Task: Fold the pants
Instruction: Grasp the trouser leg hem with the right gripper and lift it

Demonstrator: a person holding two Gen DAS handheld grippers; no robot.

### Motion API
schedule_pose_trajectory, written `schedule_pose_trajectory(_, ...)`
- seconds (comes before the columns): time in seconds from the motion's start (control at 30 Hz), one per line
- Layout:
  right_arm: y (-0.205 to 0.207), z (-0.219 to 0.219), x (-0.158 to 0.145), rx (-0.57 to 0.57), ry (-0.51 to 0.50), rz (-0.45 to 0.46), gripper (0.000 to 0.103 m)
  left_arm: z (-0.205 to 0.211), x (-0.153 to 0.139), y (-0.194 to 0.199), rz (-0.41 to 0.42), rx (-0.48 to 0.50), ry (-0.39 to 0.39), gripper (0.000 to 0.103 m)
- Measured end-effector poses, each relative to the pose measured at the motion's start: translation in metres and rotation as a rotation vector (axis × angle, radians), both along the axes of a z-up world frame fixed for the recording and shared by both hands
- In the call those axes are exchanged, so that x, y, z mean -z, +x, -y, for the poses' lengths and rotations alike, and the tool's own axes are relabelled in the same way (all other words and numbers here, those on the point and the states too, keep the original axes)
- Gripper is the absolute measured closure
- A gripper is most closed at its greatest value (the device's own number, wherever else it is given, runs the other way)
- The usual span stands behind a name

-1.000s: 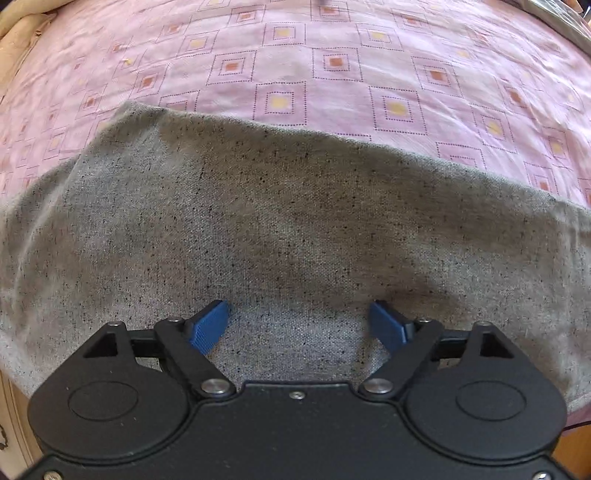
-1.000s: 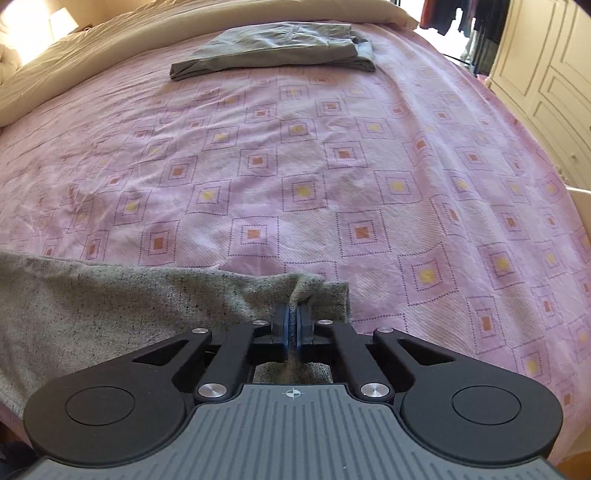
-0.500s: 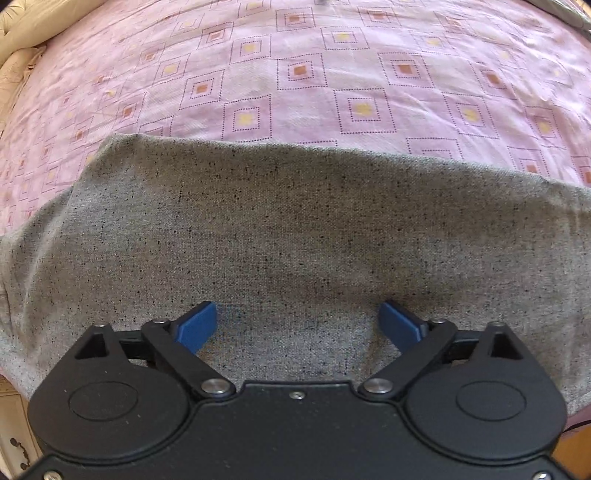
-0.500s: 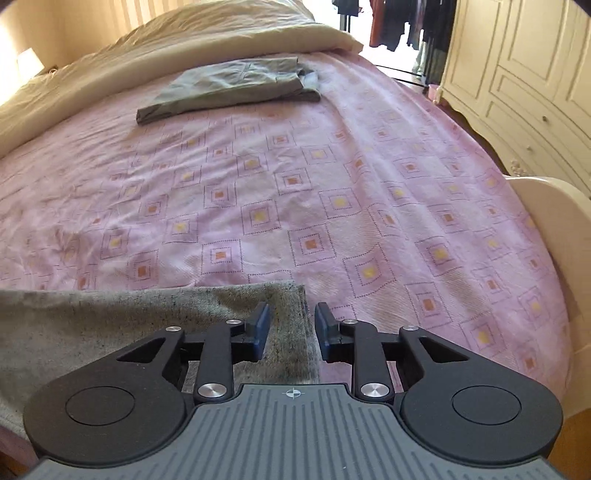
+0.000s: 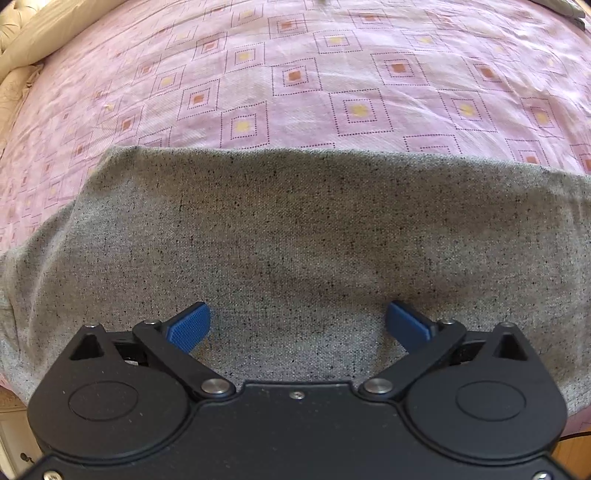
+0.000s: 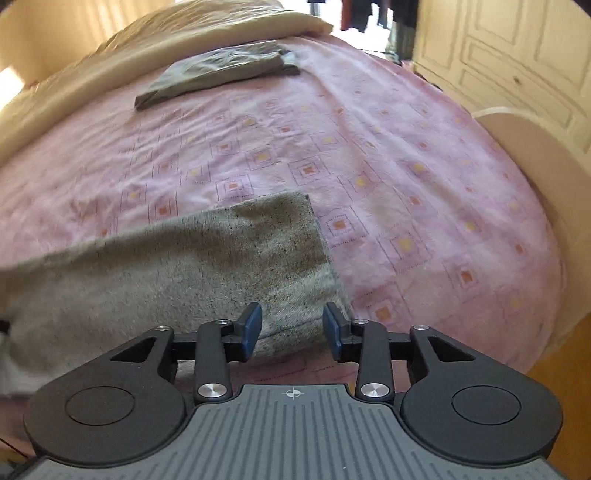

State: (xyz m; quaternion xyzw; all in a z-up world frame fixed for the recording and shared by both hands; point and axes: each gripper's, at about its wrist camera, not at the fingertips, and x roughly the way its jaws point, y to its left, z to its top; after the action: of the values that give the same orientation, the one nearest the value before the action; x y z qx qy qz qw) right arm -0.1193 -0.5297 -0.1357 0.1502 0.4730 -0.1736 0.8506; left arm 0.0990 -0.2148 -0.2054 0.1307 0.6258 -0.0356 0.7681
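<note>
- Over at the left edge, a cream-coloured quilted cover (image 5: 26, 33) is bunched against the pink bedspread printed with dotted squares (image 5: 295, 74).
- The grey speckled woven pants (image 5: 314, 240) lie flat on that bedspread along its near edge, as a wide band with a straight far edge.
- The left gripper (image 5: 297, 326), black with blue ribbed pads, points steeply down over the pants. Its jaws stand at their widest, with only flat cloth beneath the gap and nothing pinched.
- Moving right, the pants (image 6: 184, 273) end in a squared corner on the bedspread (image 6: 406, 166).
- The right gripper (image 6: 291, 326) hangs over that corner. Its jaws have just been opening and now stand partly apart; the cloth's edge lies below the gap, but the pads do not press on it.
- Farther up the bed, well apart from the pants, lies a folded dark grey-green garment (image 6: 218, 74), just beside a beige duvet (image 6: 129, 62).
- On the far right stand the rounded cream bed end (image 6: 535, 155) and cream panelled wardrobe doors (image 6: 517, 55). This view is somewhat blurred.
</note>
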Motion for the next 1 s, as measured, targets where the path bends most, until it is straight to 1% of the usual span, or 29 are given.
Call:
schedule_pose_trajectory(0.03,-0.005,0.004,0.003,0.049,0.055,0.002,0.061,0.008,-0.002,-0.005,0.004,-0.001,-0.001,0.000)
schedule_pose_trajectory(0.13,-0.019,0.015,0.015,0.180,0.177,0.025,0.060,0.006,-0.006,-0.007,0.007,-0.009,-0.012,0.000)
schedule_pose_trajectory(0.27,-0.026,0.027,0.032,0.317,0.326,0.093,0.059,0.006,-0.007,-0.006,0.007,-0.009,-0.012,0.000)
schedule_pose_trajectory(0.33,-0.024,0.037,0.043,0.394,0.386,0.104,0.059,0.006,-0.006,-0.007,0.009,-0.006,-0.005,0.000)
schedule_pose_trajectory(0.4,-0.020,0.045,0.048,0.425,0.410,0.124,0.059,0.007,-0.005,-0.007,0.013,-0.004,0.003,0.000)
schedule_pose_trajectory(0.5,-0.008,0.051,0.049,0.418,0.403,0.153,0.058,0.008,-0.005,-0.008,0.016,-0.003,0.005,0.000)
schedule_pose_trajectory(0.57,0.000,0.055,0.050,0.416,0.410,0.147,0.056,0.008,-0.006,-0.007,0.011,0.001,0.003,0.000)
schedule_pose_trajectory(0.6,0.004,0.056,0.050,0.414,0.416,0.139,0.056,0.009,-0.007,-0.007,0.008,0.007,0.003,0.004)
schedule_pose_trajectory(0.63,0.007,0.057,0.049,0.409,0.418,0.137,0.058,0.010,-0.011,-0.006,0.003,0.016,-0.010,0.008)
schedule_pose_trajectory(0.67,0.008,0.057,0.047,0.398,0.413,0.140,0.080,0.012,-0.015,-0.007,-0.002,0.026,-0.027,0.022)
schedule_pose_trajectory(0.7,0.011,0.056,0.044,0.383,0.403,0.136,0.091,0.016,-0.019,-0.008,-0.008,0.040,-0.045,0.035)
schedule_pose_trajectory(0.73,0.013,0.054,0.041,0.364,0.389,0.134,0.091,0.022,-0.024,-0.010,-0.007,0.059,-0.060,0.037)
schedule_pose_trajectory(0.83,0.019,0.044,0.024,0.280,0.324,0.155,0.092,0.045,-0.042,-0.014,0.030,0.128,-0.125,0.037)
schedule_pose_trajectory(0.93,0.021,0.038,0.005,0.240,0.312,0.196,0.092,0.074,-0.054,-0.010,0.039,0.178,-0.204,0.037)
schedule_pose_trajectory(1.0,0.022,0.036,-0.006,0.214,0.299,0.214,0.092,0.095,-0.055,-0.004,0.038,0.199,-0.238,0.037)
